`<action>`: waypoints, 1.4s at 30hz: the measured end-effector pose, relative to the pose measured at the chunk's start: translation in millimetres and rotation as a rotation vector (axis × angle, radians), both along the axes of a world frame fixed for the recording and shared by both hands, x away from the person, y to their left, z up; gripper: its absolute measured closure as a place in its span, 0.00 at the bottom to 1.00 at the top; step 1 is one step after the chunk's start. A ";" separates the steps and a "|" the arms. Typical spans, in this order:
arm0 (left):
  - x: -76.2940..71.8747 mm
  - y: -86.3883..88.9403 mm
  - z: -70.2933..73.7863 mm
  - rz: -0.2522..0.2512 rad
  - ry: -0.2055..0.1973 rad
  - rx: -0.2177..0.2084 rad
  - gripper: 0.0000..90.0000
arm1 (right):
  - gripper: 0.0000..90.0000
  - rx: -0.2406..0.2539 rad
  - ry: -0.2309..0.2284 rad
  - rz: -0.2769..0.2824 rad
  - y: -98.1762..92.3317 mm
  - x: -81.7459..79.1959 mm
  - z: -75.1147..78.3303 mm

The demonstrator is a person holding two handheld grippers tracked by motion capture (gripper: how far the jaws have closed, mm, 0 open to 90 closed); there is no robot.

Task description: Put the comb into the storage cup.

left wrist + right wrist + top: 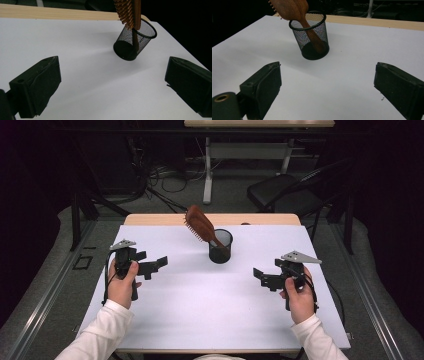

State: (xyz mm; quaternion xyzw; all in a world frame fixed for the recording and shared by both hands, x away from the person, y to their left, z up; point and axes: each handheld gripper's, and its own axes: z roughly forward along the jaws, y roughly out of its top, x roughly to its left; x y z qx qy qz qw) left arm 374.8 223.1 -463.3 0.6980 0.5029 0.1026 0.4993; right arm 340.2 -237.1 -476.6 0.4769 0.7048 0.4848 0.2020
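**Holding both tools wide apart, short of the mesh cup and its hairbrush**

Starting nearest the person, two forearms in white sleeves come up from the bottom of the high view, each hand wrapped round a tool handle. The left tool (152, 266) hangs just above the white table (200, 315), its black jaws spread wide with nothing between them; a grey three-cornered plate sits on top of it and a cable trails down beside the wrist. The right tool (265, 277) is held much the same way on the other side, jaws also spread and empty, with its own grey plate on top.

In the left gripper view the two jaws frame bare white table, and ahead of them, toward the right jaw, stands the black mesh cup (135, 42). In the right gripper view the same cup (312, 37) stands ahead and toward the left jaw. In the high view the cup (220, 246) stands beyond both tools and roughly between them, well apart from each.

A brown wooden hairbrush (200, 225) stands in the cup handle down, leaning on the rim, its bristled head tilting out toward the left tool's side. The bristles (125, 12) show clearly in the left gripper view.

Farther off, the table's wooden far edge (150, 219) runs behind the cup, and past it a dark chair (280, 192) stands on the floor.
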 end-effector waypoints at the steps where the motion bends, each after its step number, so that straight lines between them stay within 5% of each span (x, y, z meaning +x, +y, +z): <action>1: -1.1 1.3 -1.1 0.005 0.000 -0.005 0.00 | 0.08 0.001 -0.001 -0.001 -0.3 0.0 -0.5; 7: -6.4 4.7 -4.6 0.005 -0.026 0.008 0.00 | 0.08 -0.006 -0.004 -0.007 -2.5 -1.1 -3.6; 32: -9.6 9.2 -44.2 0.015 0.011 -0.027 0.00 | 0.08 -0.026 0.011 -0.022 -7.3 -0.3 -21.9; 42: -11.9 8.6 -52.4 0.000 -0.015 -0.005 0.00 | 0.08 -0.045 0.006 -0.012 -5.0 -2.1 -28.7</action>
